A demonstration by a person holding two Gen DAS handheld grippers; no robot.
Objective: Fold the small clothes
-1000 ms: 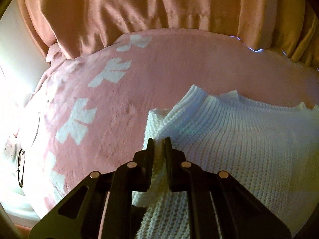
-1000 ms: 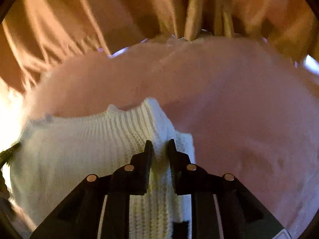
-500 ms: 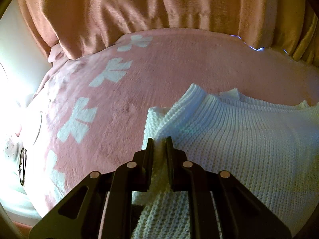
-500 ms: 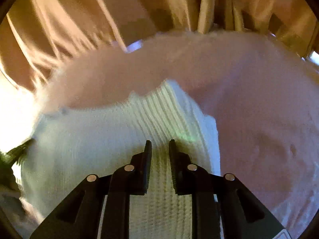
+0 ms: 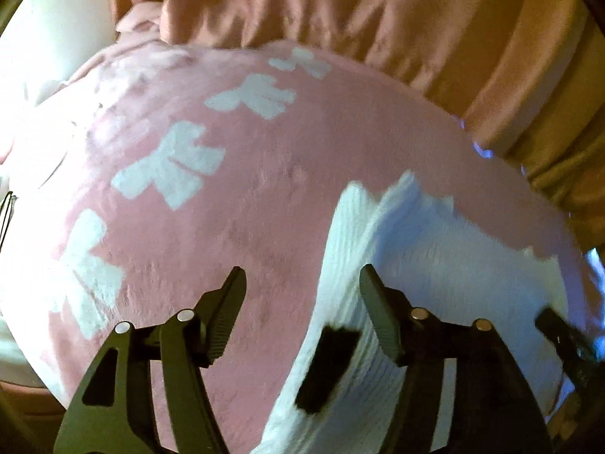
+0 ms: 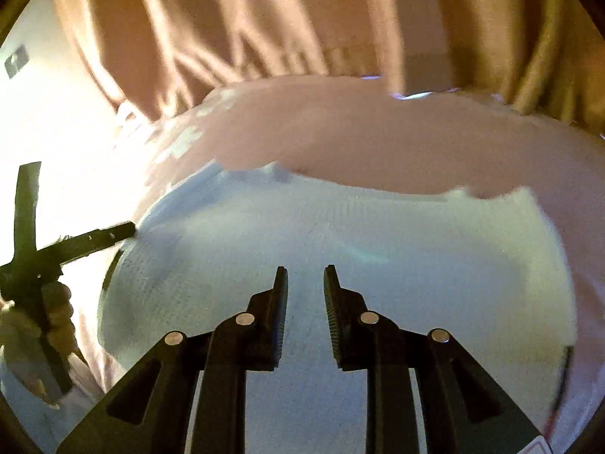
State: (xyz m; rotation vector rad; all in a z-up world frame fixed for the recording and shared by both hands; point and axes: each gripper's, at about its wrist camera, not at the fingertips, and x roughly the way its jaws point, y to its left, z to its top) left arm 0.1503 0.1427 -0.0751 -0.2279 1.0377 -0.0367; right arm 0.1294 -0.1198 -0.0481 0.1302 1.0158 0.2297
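Between the left gripper's (image 5: 302, 283) fingers lies only bare pink blanket (image 5: 264, 196); its jaws are opening wide, and the white knit (image 5: 435, 265) they pinched a second ago now sits free under the right-hand finger, its edge just beside the gap. Over the middle of the knit (image 6: 340, 234), the right gripper (image 6: 305, 276) is also opening, jaws parted a little with nothing pressed between them, where half a second ago they were near the garment's side fold. Both hands have let go, so this fold looks laid down: the knit rests flat on the blanket in a broad rectangle, and the next move would likely be a fresh grasp for another fold or a smoothing pass. A dark patch (image 5: 325, 367) shows on the knit near the left fingers; whether it is a label or a shadow is unclear. Peach curtains (image 5: 378, 19) hang behind the bed. Nothing blocks the garment, though both views are blurred
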